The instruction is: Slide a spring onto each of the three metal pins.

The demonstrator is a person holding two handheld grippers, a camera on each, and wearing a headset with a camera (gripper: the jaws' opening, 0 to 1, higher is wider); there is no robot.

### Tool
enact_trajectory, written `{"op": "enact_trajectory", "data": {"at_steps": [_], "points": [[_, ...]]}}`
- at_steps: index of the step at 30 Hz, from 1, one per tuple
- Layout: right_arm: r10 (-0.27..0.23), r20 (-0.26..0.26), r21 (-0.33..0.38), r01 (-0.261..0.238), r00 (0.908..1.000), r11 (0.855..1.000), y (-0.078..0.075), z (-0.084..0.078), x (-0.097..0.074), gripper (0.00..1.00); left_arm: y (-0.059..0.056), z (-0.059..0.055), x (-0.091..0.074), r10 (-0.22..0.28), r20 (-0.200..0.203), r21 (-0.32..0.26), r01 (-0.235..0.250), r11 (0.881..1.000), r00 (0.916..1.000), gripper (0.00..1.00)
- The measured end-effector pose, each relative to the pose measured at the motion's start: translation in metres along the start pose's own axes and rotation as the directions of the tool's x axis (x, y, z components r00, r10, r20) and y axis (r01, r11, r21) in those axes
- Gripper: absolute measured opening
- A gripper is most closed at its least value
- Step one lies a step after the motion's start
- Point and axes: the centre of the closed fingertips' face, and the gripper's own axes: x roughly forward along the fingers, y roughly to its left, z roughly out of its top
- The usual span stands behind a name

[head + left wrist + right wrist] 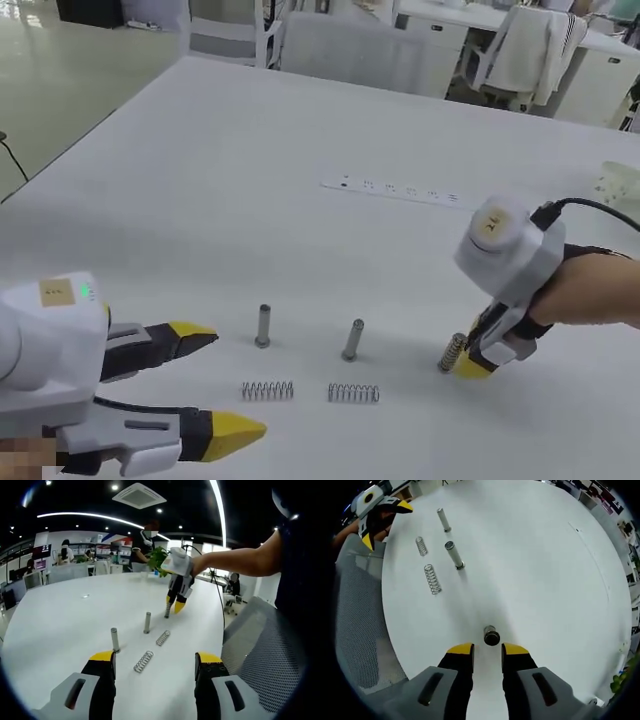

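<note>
My right gripper (pixel 470 368) sits low on the worktop (pixel 300 180), just beside the right-hand pin (pixel 491 636), which wears a coil spring (pixel 452 352). In the right gripper view its jaws stand a little apart with the pin's head just ahead of the tips and nothing pinched between them. I judge this spring is on and only needs a check that it has dropped to the base. I'd back off straight along the jaws, not sideways, so a tip doesn't snag the coils or knock the pin.

My left gripper (pixel 156 660) hovers spread wide and holds nothing. It is aimed at the nearer loose spring (pixel 143 661), with the farther loose spring (pixel 162 638) beyond. Both lie flat in front of the middle pin (pixel 353 340) and the left-hand pin (pixel 263 327), which stand upright and bare.

For the next one I'd pinch a spring lightly across its middle, since it will likely squash or roll. Then I'd stand it upright and centre its bore over the pin top before lowering.
</note>
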Motion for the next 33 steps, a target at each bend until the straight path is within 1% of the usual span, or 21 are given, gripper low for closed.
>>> {"op": "enact_trajectory", "data": {"at_steps": [10, 15, 18, 23, 33], "points": [[0.002, 0.017, 0.010, -0.002, 0.9999, 1.000, 0.011, -0.006, -0.002, 0.20, -0.003, 0.001, 0.001, -0.009, -0.003, 0.007, 0.009, 1.000, 1.0000, 0.59], [0.009, 0.031, 0.012, -0.009, 0.9995, 1.000, 0.021, -0.006, -0.002, 0.20, -0.005, 0.002, 0.002, -0.013, -0.003, 0.012, 0.013, 1.000, 0.9999, 0.59], [0.012, 0.038, 0.006, -0.012, 0.9992, 1.000, 0.028, -0.005, -0.002, 0.20, -0.006, 0.003, 0.002, -0.016, -0.004, 0.015, 0.016, 1.000, 0.9999, 0.59], [0.016, 0.052, 0.000, -0.016, 0.9985, 1.000, 0.036, -0.002, -0.002, 0.20, -0.007, 0.004, 0.002, -0.020, -0.005, 0.020, 0.021, 1.000, 0.9998, 0.59], [0.039, 0.077, -0.017, -0.038, 0.9963, 0.999, 0.057, 0.006, 0.001, 0.20, -0.010, 0.006, 0.002, -0.025, -0.002, 0.030, 0.025, 0.999, 0.9997, 0.59]]}}
